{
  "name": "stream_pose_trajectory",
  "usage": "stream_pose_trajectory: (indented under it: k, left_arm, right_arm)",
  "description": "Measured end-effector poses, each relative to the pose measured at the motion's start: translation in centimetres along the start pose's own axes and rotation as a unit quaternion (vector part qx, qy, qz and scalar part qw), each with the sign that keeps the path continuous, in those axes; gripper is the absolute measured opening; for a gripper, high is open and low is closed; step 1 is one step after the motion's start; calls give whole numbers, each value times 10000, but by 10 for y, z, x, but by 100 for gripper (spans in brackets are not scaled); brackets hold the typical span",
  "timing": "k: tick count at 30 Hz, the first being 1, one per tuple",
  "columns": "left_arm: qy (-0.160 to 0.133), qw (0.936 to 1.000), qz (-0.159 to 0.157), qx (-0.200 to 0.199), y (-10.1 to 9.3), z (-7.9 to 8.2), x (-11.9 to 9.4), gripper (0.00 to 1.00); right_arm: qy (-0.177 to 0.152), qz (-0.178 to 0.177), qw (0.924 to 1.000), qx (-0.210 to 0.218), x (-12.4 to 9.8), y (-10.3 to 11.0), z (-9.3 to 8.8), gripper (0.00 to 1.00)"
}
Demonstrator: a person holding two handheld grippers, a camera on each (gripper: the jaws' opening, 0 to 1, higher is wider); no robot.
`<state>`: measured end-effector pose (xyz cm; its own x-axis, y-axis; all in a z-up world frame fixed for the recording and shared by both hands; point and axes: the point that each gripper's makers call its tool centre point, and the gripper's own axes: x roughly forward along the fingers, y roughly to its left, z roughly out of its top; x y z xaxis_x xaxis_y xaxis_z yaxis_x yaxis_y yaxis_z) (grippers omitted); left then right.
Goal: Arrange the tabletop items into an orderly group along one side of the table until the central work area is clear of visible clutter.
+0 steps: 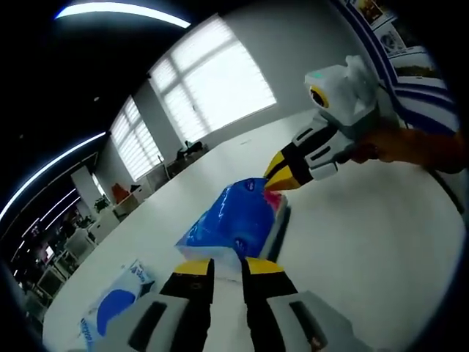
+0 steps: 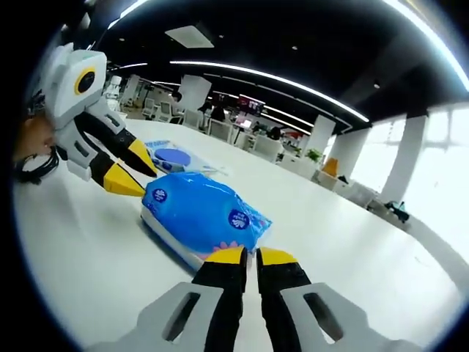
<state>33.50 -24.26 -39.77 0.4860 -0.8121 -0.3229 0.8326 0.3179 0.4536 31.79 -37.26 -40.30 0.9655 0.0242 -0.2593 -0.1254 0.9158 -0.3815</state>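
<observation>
A blue plastic-wrapped tissue pack lies on the white table, held from both ends. My left gripper has its yellow-tipped jaws closed on the pack's white near edge. In the right gripper view it comes in from the left and meets the pack's far end. My right gripper has its jaws almost together on the pack's near edge. Seen from the left gripper view, it reaches in from the upper right onto the pack's far corner.
A flatter blue-and-white packet lies on the table to one side of the tissue pack. A person's hand holds the left gripper. Office desks and chairs stand beyond the table, with windows behind.
</observation>
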Motion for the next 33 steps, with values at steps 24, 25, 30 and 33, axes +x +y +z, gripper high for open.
stream_pose_trajectory:
  k: [24,25,30,33]
  left_arm:
    - [113,9994,266,-206,19,-21,-32,21]
    - [116,9994,266,-198,19,-21,-33,21]
    - [195,9985,316,-394,27,-29,-39,24]
    - [214,9984,334,-399,32,-33,-43,24]
  right_arm:
    - [-252,-51,9997,6,-10,10,23,14]
    - [-266,-54,9996,-9,-11,10,24,14]
    - [-312,-48,9995,-70,-13,11,31,15]
    - [-324,-28,9994,-128,-14,15,34,15]
